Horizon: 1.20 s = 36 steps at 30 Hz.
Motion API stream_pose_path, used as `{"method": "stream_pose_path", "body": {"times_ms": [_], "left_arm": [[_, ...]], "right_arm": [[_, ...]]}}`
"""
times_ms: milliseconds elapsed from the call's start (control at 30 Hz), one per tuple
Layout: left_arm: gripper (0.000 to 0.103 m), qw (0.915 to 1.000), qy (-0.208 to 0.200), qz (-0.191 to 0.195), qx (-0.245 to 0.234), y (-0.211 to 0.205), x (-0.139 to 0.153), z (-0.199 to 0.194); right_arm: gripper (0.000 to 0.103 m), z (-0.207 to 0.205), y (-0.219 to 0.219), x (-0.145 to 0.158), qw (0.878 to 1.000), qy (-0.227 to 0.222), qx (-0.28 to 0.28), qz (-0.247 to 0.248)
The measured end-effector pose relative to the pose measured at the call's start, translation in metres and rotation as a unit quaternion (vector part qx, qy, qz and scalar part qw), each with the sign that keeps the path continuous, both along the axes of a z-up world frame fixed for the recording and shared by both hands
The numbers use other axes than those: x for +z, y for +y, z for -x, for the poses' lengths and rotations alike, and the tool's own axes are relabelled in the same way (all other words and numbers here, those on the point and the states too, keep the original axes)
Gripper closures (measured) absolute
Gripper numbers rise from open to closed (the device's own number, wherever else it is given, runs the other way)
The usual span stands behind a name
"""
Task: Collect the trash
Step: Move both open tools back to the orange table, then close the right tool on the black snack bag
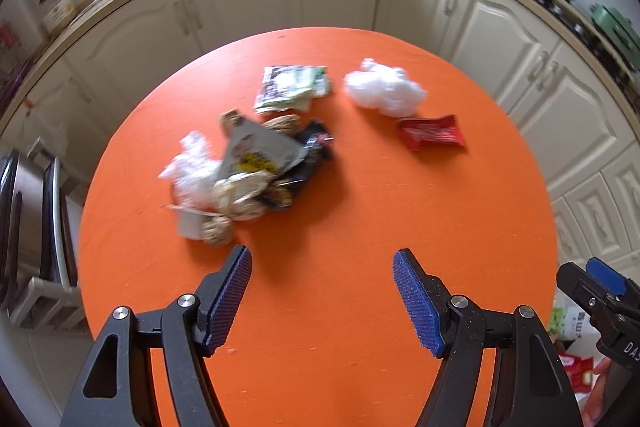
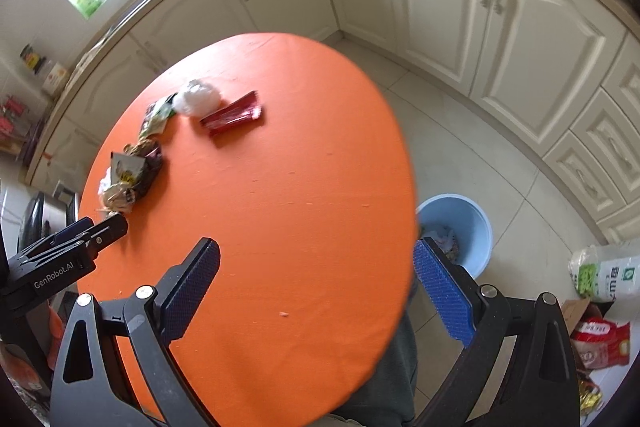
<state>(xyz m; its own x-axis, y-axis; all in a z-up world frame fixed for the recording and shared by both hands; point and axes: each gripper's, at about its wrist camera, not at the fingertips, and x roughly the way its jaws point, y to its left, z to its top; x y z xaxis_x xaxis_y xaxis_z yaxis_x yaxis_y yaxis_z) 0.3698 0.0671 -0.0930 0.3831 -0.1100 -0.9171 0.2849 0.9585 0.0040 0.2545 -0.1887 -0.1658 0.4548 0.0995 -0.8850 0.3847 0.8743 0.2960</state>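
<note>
Trash lies on a round orange table (image 1: 340,211): a heap of wrappers and crumpled plastic (image 1: 248,171), a green and white packet (image 1: 294,87), a white plastic wad (image 1: 384,91) and a red wrapper (image 1: 432,133). My left gripper (image 1: 322,259) hangs open above the table, just short of the heap, with nothing between its fingers. In the right wrist view my right gripper (image 2: 316,251) is open and empty over the table's near right edge, and the heap (image 2: 130,175), wad (image 2: 198,99) and red wrapper (image 2: 234,115) lie far off. A blue bin (image 2: 460,227) with trash inside stands on the floor right of the table.
Cream cabinets (image 2: 460,7) and a countertop wrap around the back and right. Bags and packets (image 2: 604,307) sit on the tiled floor at the right. A metal rack (image 1: 36,235) stands left of the table. The left gripper's body (image 2: 60,259) shows at the left edge of the right wrist view.
</note>
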Motion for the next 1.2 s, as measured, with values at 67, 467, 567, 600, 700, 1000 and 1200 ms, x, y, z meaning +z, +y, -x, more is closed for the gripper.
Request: {"method": "stream_pose_path", "body": {"times_ms": [67,467,567,600,700,1000,1200], "left_arm": [[0.034,0.9998,0.002,0.005,0.019,0.021,0.002,-0.003],[0.034,0.9933,0.005,0.011,0.115,0.120,0.014,-0.030],[0.034,0.9909,0.004,0.015,0.134,0.135,0.015,-0.041],[0.034,0.9901,0.005,0.015,0.139,0.141,0.015,-0.043],[0.034,0.9874,0.010,0.019,0.157,0.158,0.014,-0.049],[0.034,0.9812,0.033,0.019,0.189,0.182,-0.008,-0.070],[0.034,0.9815,0.036,0.025,0.186,0.174,-0.013,-0.082]], "right_arm": [[0.004,-0.013,0.015,0.000,1.000,0.000,0.018,-0.001],[0.004,-0.104,0.097,-0.004,0.994,0.027,0.094,-0.041],[0.006,-0.131,0.113,-0.012,0.991,0.046,0.105,-0.062],[0.007,-0.140,0.117,-0.015,0.991,0.052,0.106,-0.064],[0.010,-0.165,0.129,-0.027,0.990,0.072,0.109,-0.059],[0.059,-0.205,0.157,-0.051,0.986,0.109,0.122,-0.035],[0.086,-0.210,0.165,-0.055,0.984,0.100,0.141,-0.032]]}}
